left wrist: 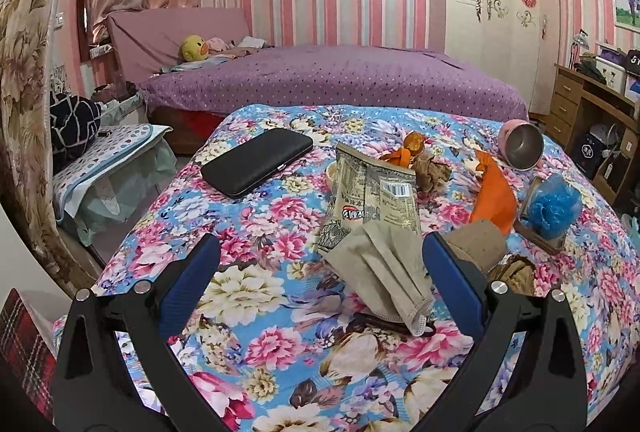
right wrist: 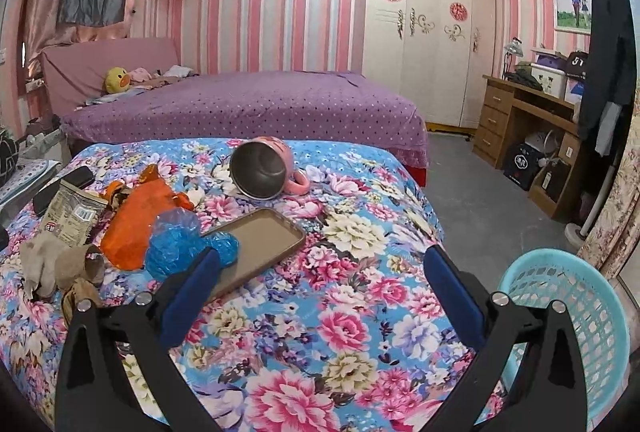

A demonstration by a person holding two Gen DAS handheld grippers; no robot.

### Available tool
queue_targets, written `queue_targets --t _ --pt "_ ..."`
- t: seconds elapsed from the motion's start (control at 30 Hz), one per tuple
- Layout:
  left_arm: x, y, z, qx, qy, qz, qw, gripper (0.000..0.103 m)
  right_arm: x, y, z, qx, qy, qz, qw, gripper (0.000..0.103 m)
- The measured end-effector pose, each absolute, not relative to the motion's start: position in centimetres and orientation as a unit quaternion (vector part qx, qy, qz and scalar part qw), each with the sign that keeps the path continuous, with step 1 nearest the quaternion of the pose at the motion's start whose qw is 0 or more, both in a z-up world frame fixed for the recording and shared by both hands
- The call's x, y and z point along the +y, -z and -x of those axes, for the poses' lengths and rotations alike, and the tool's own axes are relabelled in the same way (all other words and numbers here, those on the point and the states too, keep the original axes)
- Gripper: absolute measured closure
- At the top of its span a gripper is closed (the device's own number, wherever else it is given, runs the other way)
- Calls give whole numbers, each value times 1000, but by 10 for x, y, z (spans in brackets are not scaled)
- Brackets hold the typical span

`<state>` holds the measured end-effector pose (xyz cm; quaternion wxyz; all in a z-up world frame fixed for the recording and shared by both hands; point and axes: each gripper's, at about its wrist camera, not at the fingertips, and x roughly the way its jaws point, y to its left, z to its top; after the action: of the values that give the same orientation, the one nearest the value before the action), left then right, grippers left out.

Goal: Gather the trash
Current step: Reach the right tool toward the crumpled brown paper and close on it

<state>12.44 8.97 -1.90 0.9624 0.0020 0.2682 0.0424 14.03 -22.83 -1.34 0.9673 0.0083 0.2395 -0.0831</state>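
Observation:
Trash lies on the floral bedspread point(left wrist: 280, 352). In the left wrist view my open left gripper point(left wrist: 320, 256) hovers over a crumpled beige face mask point(left wrist: 384, 272), which lies between its blue fingers, nearer the right one. Behind it are a snack wrapper point(left wrist: 372, 196), an orange plastic bag point(left wrist: 494, 192), a cardboard tube point(left wrist: 476, 242), orange peel point(left wrist: 408, 148) and a blue plastic wad point(left wrist: 554, 206). My right gripper point(right wrist: 320, 268) is open and empty above the bedspread point(right wrist: 340, 332), right of the blue wad point(right wrist: 176, 244) and orange bag point(right wrist: 136, 224).
A turquoise plastic basket point(right wrist: 576, 328) stands at the bed's right edge. A tipped pink mug point(right wrist: 264, 168), a phone case point(right wrist: 256, 244) and a black case point(left wrist: 256, 162) also lie on the bed. A purple bed point(right wrist: 248, 108) lies behind, a desk point(right wrist: 532, 120) at right.

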Motion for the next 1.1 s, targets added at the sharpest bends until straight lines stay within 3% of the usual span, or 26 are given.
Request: queue_targets --t 0.37,1.1 --pt "116 21 -120 271 -56 9 961 5 -189 11 -137 218 53 -9 974 4" --pt "170 37 -104 285 -67 23 956 5 -59 48 -132 281 -19 49 958 5"
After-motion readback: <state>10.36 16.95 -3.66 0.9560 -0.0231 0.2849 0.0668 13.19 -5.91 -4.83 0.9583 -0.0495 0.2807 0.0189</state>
